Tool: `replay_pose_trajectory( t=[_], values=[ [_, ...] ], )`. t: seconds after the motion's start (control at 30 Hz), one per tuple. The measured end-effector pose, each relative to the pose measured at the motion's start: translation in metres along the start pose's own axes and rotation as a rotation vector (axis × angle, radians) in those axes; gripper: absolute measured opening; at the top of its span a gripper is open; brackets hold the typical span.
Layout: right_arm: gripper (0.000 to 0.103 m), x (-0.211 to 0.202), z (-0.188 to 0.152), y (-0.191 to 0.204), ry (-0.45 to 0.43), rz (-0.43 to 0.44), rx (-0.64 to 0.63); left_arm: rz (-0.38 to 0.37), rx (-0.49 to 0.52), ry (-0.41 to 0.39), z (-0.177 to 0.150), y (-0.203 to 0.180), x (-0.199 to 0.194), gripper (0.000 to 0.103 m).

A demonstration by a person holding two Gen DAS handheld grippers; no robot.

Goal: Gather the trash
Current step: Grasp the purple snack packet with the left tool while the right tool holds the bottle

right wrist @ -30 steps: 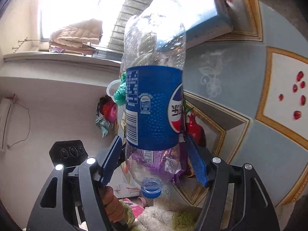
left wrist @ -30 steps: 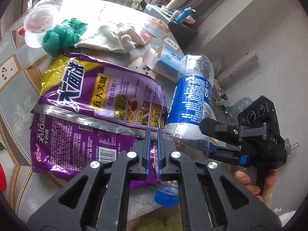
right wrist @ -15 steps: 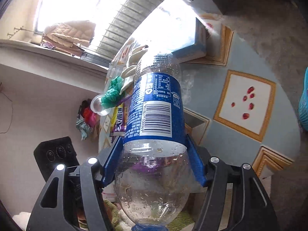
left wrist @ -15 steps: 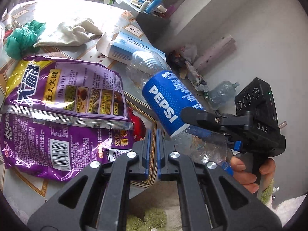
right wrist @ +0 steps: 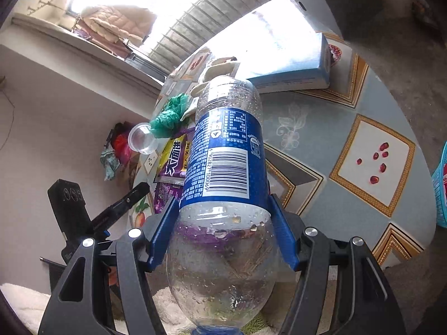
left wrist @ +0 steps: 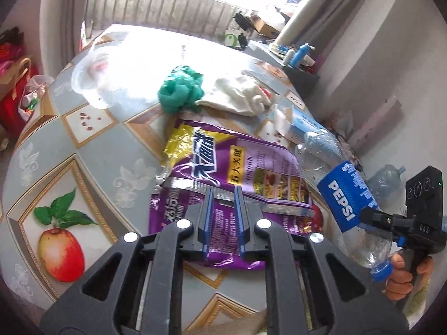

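So the Pepsi bottle (right wrist: 223, 164) is clamped in the right gripper (right wrist: 223, 217), blue pads squeezing it right at the bottom edge of the label, cap end pointing back toward the camera and the base sticking out over the table. It's empty, with droplets inside the clear part. From the left wrist view the same bottle (left wrist: 343, 195) sits at about 3 o'clock, tilted, blue cap lowest, with a hand (left wrist: 402, 276) on the grip under it.

The left gripper (left wrist: 223, 195) has its jaws a little apart; they've just been opening, with nothing pinched between the pads. It hangs right over the purple snack bag (left wrist: 232, 173), which lies flat on the table (left wrist: 92, 145) with a silver seal strip across its middle.

Going outward on the left view: a green crumpled plastic bag (left wrist: 180, 90) at 12 o'clock from the snack bag, a white cloth (left wrist: 240, 97) just beside that at 1 o'clock, a clear plastic cup (left wrist: 89, 81) tipped on its side at 10 o'clock, and a blue-and-white carton (left wrist: 303, 124) at 2 o'clock, near the table edge. The tablecloth has an apple print (left wrist: 60, 248) at 8 o'clock.

In the right view a turquoise basket (right wrist: 440, 184) peeks in at the 3 o'clock edge, off the table.
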State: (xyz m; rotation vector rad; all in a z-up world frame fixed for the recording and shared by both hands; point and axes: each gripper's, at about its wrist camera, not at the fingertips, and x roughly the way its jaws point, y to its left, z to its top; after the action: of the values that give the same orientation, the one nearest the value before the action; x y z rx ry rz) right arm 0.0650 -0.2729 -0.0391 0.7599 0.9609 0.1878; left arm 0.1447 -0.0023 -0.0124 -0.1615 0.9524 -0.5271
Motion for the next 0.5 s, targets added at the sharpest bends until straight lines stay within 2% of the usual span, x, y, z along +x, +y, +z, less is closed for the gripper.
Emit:
replay_pose_trajectory(
  t=[0.17, 0.27, 0.5],
  values=[
    [0.063, 0.016, 0.0, 0.007, 0.034, -0.063, -0.048, 0.07, -0.062, -0.008, 0.008, 0.023, 0.004, 0.033],
    [0.063, 0.021, -0.001, 0.009, 0.045, -0.089, -0.061, 0.113, -0.086, 0.023, 0.012, 0.036, 0.012, 0.037],
    [0.063, 0.027, -0.002, 0.008, 0.061, -0.104, -0.057, 0.119, -0.16, 0.081, 0.014, 0.055, 0.03, 0.043]
  ],
)
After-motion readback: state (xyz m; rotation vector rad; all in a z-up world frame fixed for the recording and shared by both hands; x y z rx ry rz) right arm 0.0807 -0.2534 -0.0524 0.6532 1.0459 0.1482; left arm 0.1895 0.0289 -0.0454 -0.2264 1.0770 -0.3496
